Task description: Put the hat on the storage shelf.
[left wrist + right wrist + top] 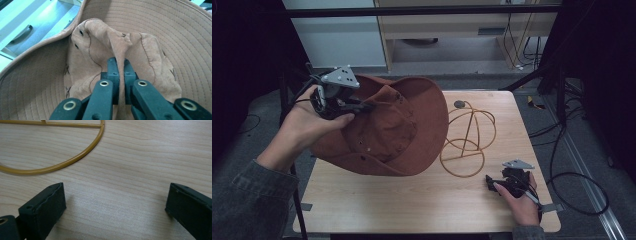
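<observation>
Right gripper (115,207): low over the pale wood-grain table (412,205) at its near right corner, jaws spread wide, nothing between them; its own view adds the curved base ring of the wire hat stand (468,142), a thin mustard-yellow dome frame. Left gripper (119,75): jaws closed on a pinched fold of the hat (397,125) crown, seen close in its view with stitch lines and metal eyelets. Hat: rust-brown suede-like cloth, wide stitched brim, held tilted above the table's left half, crown toward the person, touching the stand.
</observation>
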`<state>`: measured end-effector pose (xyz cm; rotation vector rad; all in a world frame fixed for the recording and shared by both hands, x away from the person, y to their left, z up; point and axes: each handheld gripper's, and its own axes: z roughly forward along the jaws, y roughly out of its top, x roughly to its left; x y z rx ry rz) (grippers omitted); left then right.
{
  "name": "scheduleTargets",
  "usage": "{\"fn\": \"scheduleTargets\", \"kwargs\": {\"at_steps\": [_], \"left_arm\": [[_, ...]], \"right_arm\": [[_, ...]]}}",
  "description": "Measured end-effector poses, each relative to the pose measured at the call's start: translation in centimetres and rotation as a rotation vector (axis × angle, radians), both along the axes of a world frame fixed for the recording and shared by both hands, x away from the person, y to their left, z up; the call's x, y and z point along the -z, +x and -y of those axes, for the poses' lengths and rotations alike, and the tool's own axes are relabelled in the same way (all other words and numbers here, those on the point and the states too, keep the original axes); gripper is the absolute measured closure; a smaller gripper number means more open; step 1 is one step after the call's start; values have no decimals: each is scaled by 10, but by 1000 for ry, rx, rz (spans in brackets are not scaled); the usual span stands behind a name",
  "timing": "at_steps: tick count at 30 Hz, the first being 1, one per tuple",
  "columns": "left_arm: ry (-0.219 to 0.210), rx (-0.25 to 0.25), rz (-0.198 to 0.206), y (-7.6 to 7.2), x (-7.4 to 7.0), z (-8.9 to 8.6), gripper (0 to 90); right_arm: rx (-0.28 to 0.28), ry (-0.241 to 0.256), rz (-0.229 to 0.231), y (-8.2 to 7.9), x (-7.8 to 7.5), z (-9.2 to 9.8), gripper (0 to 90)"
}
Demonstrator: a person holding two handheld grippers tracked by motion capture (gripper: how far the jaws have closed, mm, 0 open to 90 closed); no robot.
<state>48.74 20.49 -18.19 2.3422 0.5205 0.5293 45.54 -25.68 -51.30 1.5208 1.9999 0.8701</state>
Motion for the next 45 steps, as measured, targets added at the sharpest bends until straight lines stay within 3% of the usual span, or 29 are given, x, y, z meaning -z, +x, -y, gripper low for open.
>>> {"fn": "scheduleTargets", "kwargs": {"at_steps": [17,30,45], "left_arm": [[0,25,30,-9,-11,10,887],[18,68,52,-9,-22,39,886],[29,124,61,4,-30,86,887]], "right_arm": [[-1,0,0,0,0,0,27],[0,0,-1,0,0,0,28],[2,3,-1,0,0,0,26]]}}
